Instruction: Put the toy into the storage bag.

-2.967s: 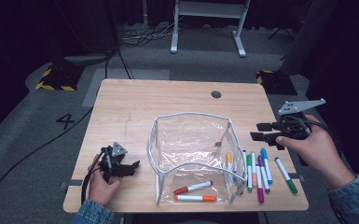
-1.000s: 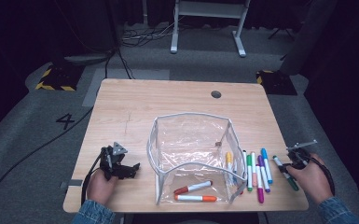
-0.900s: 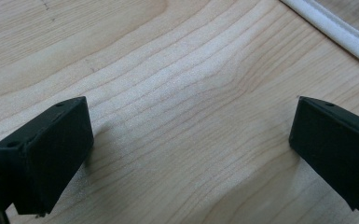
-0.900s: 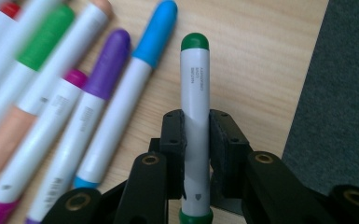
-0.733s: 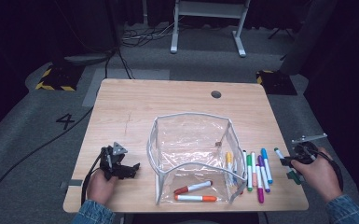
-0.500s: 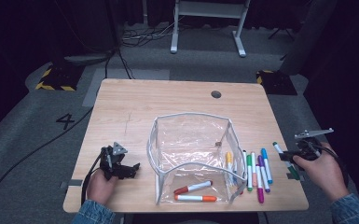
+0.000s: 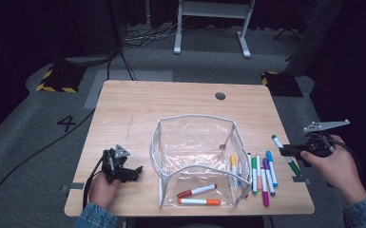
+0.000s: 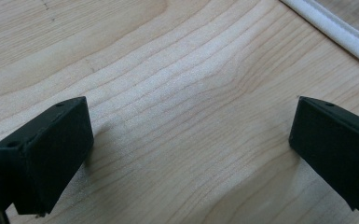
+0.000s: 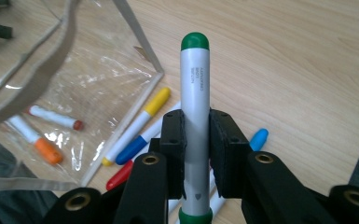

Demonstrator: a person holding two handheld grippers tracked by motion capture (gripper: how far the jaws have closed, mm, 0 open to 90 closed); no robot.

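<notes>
A white marker with green caps [image 7: 278, 141] is clamped across the jaws of my right gripper [image 7: 292, 151], which is shut on it and held above the table's right edge. In the right gripper view the green marker [image 9: 195, 79] stands up between the two black pads [image 9: 173, 135]. A clear zip pouch [image 7: 190, 118] stands open mid-table with a red marker [image 7: 197, 190] and an orange marker [image 7: 199, 202] lying in it. My left gripper [image 7: 132, 172] rests on the wood at the front left, open, with bare table between its jaws [image 8: 191, 140].
Several loose markers [image 7: 259, 171] lie in a row just right of the pouch, among them a yellow one [image 9: 144, 114] and a blue one [image 9: 258, 138]. A cable hole [image 7: 220, 96] sits near the table's far edge. Dark floor surrounds the table.
My right gripper has risen from the table at the right end of the marker row, carrying the green marker up and slightly outward. The left gripper has stayed put.
</notes>
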